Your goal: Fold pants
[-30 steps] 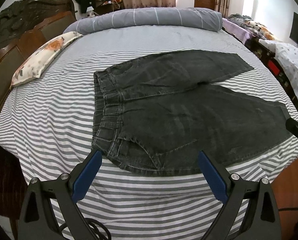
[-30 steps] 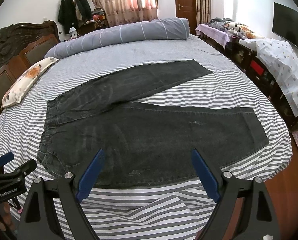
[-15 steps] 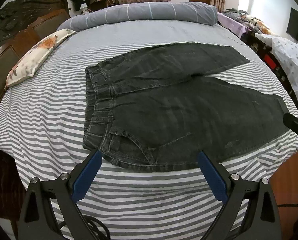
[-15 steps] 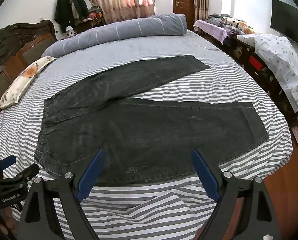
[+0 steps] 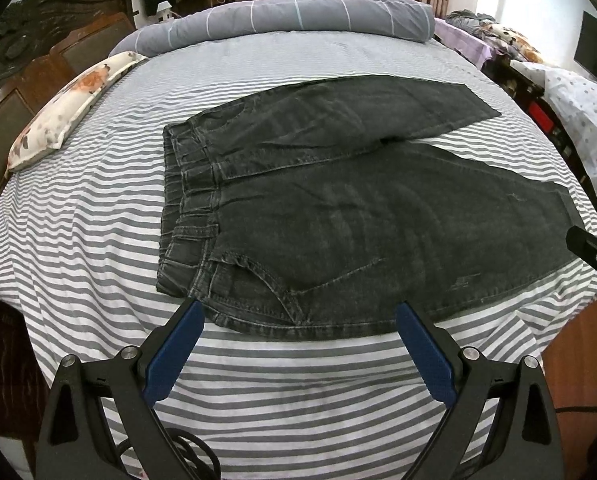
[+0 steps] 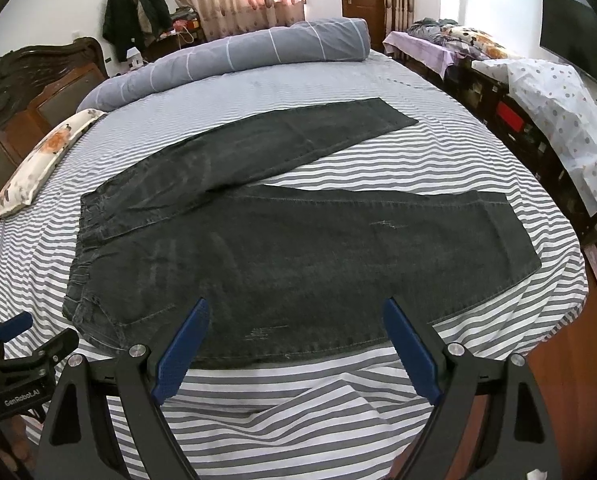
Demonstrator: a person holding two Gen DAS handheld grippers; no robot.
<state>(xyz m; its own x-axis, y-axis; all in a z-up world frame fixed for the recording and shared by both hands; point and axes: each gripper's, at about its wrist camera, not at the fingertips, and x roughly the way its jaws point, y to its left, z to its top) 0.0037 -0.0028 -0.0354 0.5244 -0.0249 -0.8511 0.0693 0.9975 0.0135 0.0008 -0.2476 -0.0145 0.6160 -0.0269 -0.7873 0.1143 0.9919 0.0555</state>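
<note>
Pants [image 5: 338,216] unfolded on the bed [image 5: 78,240]; both my grippers [image 5: 298,344] [image 6: 294,344] wide, empty. Next: grab the 6 o'clock edge.

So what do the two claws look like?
Each claw, left and right, has black angular plastic arms with silver bolts and two blue textured pads. A black cable loops under the left one, whose body reads "GenRobot.AI" in white in the right view.
</note>
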